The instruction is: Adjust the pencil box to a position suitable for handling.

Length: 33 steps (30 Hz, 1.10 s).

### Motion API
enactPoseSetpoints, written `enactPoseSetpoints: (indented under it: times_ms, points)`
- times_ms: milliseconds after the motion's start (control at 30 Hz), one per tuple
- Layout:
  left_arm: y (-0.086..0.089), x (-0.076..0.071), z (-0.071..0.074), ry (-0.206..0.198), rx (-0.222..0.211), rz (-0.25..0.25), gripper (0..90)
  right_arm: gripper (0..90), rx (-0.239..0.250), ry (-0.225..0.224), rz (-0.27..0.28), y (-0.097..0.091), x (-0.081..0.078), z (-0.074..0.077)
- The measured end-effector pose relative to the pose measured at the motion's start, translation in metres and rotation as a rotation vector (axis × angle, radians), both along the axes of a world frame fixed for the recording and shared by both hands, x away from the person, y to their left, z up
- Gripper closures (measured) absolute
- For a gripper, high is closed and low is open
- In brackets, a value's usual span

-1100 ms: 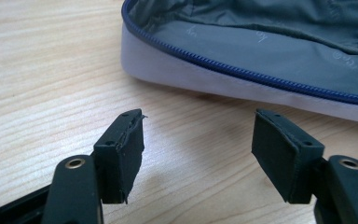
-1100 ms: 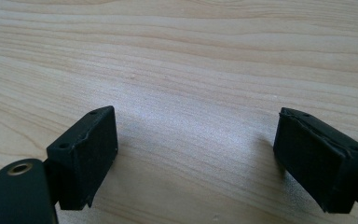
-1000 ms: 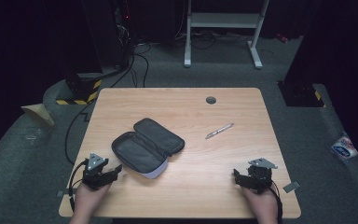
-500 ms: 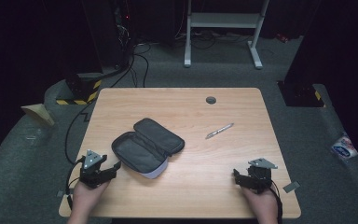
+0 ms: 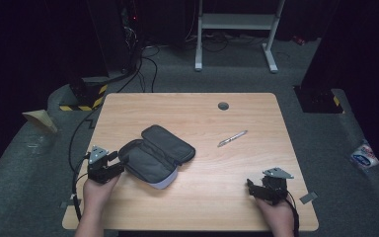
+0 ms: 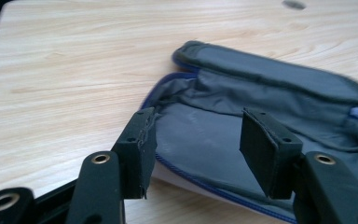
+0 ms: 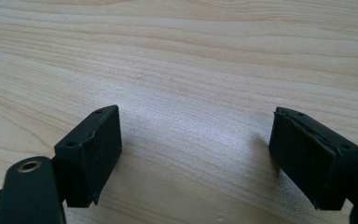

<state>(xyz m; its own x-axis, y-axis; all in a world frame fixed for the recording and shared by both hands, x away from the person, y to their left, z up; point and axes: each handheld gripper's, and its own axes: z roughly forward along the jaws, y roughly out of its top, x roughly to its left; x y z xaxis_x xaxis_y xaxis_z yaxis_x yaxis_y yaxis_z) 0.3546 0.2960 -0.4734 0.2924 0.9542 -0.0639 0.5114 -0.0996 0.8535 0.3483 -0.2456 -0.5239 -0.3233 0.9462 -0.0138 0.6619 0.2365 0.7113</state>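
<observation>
- Pencil case [image 5: 157, 157]: soft dark grey fabric pouch w/ blue zip edging, unzipped & lying open flat, lid flap folded back toward the far side.
- Lies on the wooden surface [image 5: 202, 197], left-centre, long axis running diagonally from near-left to far-right.
- Inside is grey lining; a pale lavender underside shows at its near edge.
- In left gripper view the case's [image 6: 261, 107] near-left rim sits between the two pads, one corner just beside the left pad; can't tell if touching.
</observation>
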Motion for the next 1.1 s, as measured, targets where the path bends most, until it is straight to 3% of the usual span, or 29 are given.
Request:
enactPoseSetpoints:
  times_ms: [100,333,700,833,900,1033,1100]
  points:
    - [0.007,0.006,-0.004,-0.001,0.009,-0.004,53.0,17.2,-0.001,-0.001,0.002,0.000,0.000,0.000]
    - [0.015,0.018,-0.014,0.018,0.010,0.019,57.7,17.9,-0.005,-0.005,0.002,0.000,-0.001,0.000]
    - [0.014,0.015,-0.016,0.032,0.002,-0.024,70.4,19.4,-0.001,-0.008,0.005,0.000,-0.002,0.000]
    - [0.009,0.008,-0.018,0.052,-0.020,-0.076,70.9,19.8,0.001,-0.007,0.009,0.000,-0.002,0.000]
    - [0.005,0.004,-0.017,0.048,-0.003,-0.104,70.1,20.3,0.002,-0.007,0.010,0.000,-0.002,0.000]
    - [0.001,-0.003,-0.013,0.027,0.010,-0.112,69.1,21.0,0.005,-0.006,0.009,0.000,-0.003,0.000]
    - [0.002,-0.004,-0.012,0.006,0.008,-0.083,64.2,21.4,0.003,-0.006,0.012,0.000,-0.003,0.000]
